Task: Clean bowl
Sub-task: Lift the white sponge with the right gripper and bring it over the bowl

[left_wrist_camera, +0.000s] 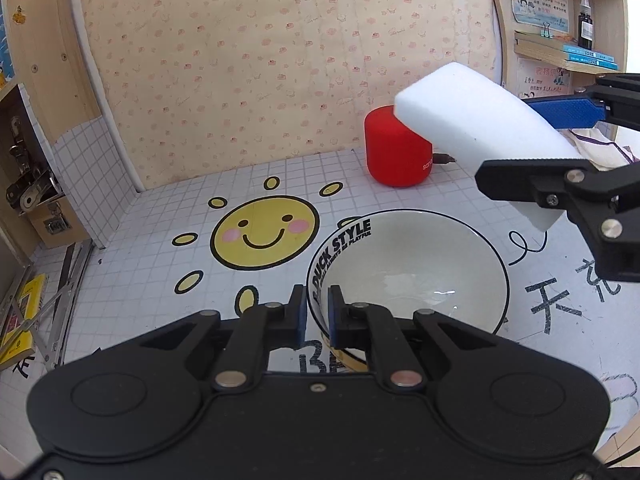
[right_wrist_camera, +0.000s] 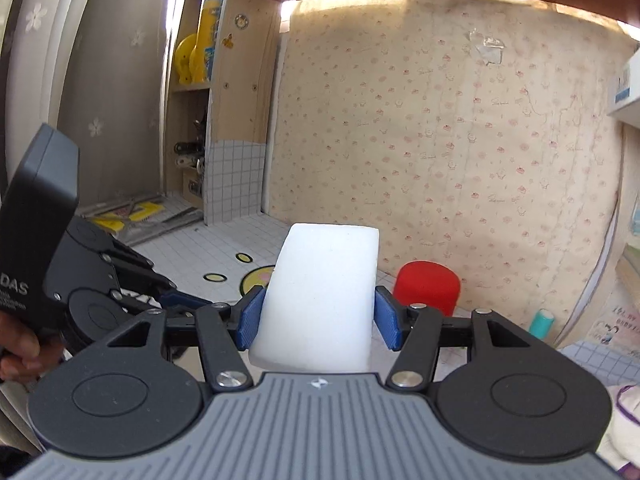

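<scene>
A white bowl (left_wrist_camera: 416, 264) with a black rim line and "DUCK STYLE" lettering sits on the tiled table mat. My left gripper (left_wrist_camera: 317, 312) is shut on its near-left rim, one finger inside and one outside. The bowl looks empty and glossy inside. A white sponge block (left_wrist_camera: 480, 128) hangs above and to the right of the bowl, clear of it. In the right wrist view my right gripper (right_wrist_camera: 320, 316) is shut on that sponge (right_wrist_camera: 324, 292), blue pads pressing both sides. The bowl itself is hidden in the right wrist view.
A red cylinder (left_wrist_camera: 396, 152) stands behind the bowl near the papered wall (left_wrist_camera: 280, 60). The mat bears a smiling sun print (left_wrist_camera: 264, 232). Shelves with books and a dark bottle (left_wrist_camera: 585, 24) rise at right. A person's hand (right_wrist_camera: 18, 344) holds the left gripper's handle.
</scene>
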